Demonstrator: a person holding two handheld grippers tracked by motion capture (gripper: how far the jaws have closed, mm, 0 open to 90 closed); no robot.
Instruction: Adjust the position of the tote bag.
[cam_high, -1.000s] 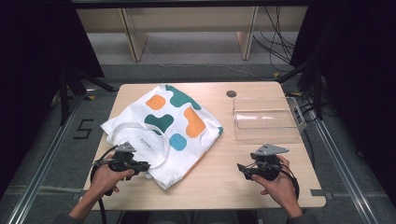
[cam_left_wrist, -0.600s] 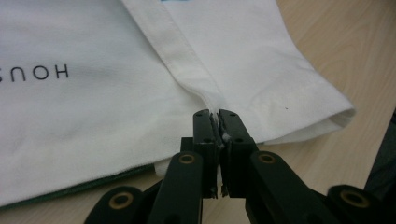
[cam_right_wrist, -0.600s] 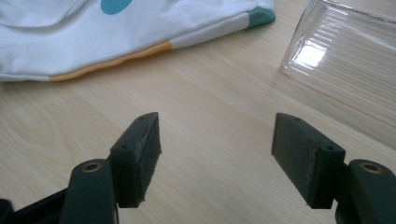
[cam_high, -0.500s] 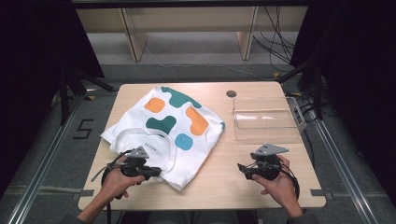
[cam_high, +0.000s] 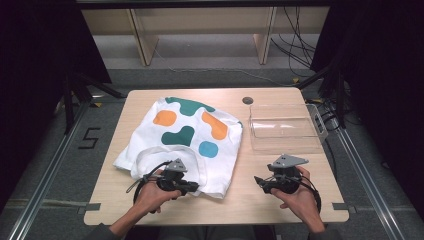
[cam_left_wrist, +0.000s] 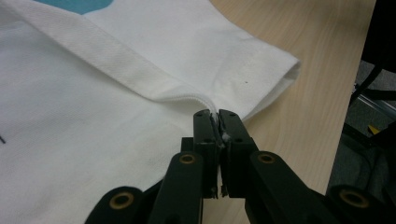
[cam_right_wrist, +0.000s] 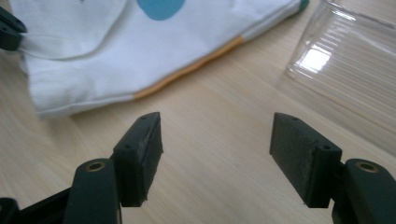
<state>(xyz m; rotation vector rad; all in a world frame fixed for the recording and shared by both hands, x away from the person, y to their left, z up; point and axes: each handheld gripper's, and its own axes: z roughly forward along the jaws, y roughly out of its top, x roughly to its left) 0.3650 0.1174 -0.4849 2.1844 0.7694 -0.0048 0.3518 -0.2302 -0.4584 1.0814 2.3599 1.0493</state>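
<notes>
Pinching a thin white seam of the patterned cloth bag (cam_high: 185, 140), the left gripper (cam_left_wrist: 217, 122) has its fingers (cam_left_wrist: 204, 135) pressed together on the fabric near the bag's front corner. The bag lies flat on the wooden worktop (cam_high: 260, 200), its white handle looped beside the left hand (cam_high: 150, 192). The right gripper (cam_right_wrist: 215, 140) hovers over bare wood with fingers (cam_right_wrist: 144, 144) spread wide, holding nothing. A clear plastic tray (cam_high: 282, 127) sits empty at the worktop's right, just beside the bag.
</notes>
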